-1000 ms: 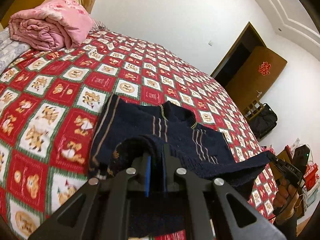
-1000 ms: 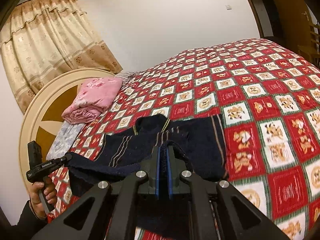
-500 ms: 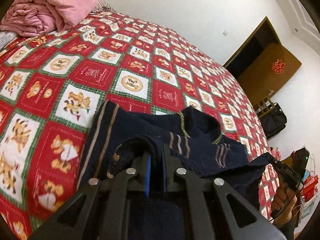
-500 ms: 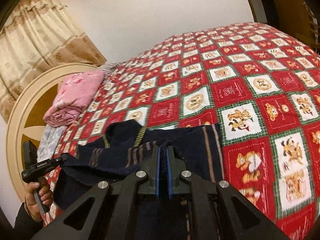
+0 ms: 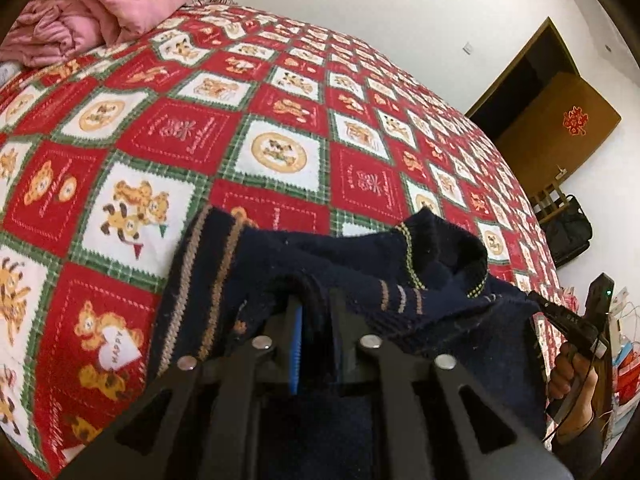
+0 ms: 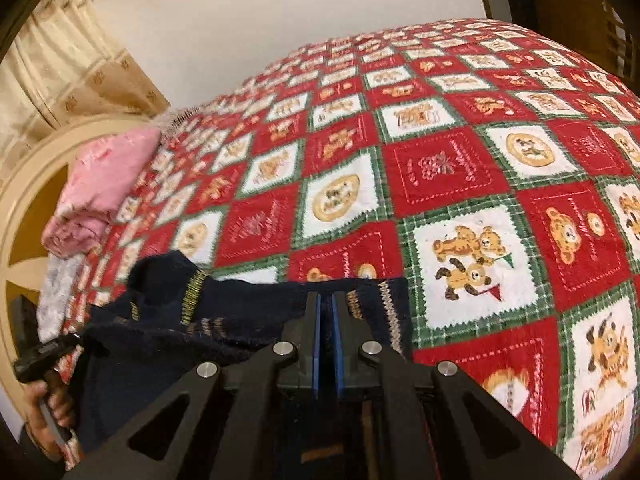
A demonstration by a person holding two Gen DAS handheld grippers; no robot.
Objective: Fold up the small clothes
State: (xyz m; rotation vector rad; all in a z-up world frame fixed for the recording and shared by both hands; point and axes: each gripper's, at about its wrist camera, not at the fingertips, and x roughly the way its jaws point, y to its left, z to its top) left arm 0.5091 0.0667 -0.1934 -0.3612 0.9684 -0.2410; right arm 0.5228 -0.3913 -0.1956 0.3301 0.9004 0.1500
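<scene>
We see the bed's red, white and green checked bear-print blanket (image 5: 280, 128) carrying the dark navy knitted sweater with tan stripes (image 5: 400, 280), which lies bunched right under both hand-held grippers. Our left hand-held gripper (image 5: 316, 312) has sweater fabric between its jaws, which are opening. Our right hand-held gripper (image 6: 327, 312) is clamped on the sweater's striped edge.

A dark navy knitted sweater (image 5: 256, 280) with tan stripes is lying bunched on the red patchwork bedspread (image 5: 280, 128), collar upward.
</scene>
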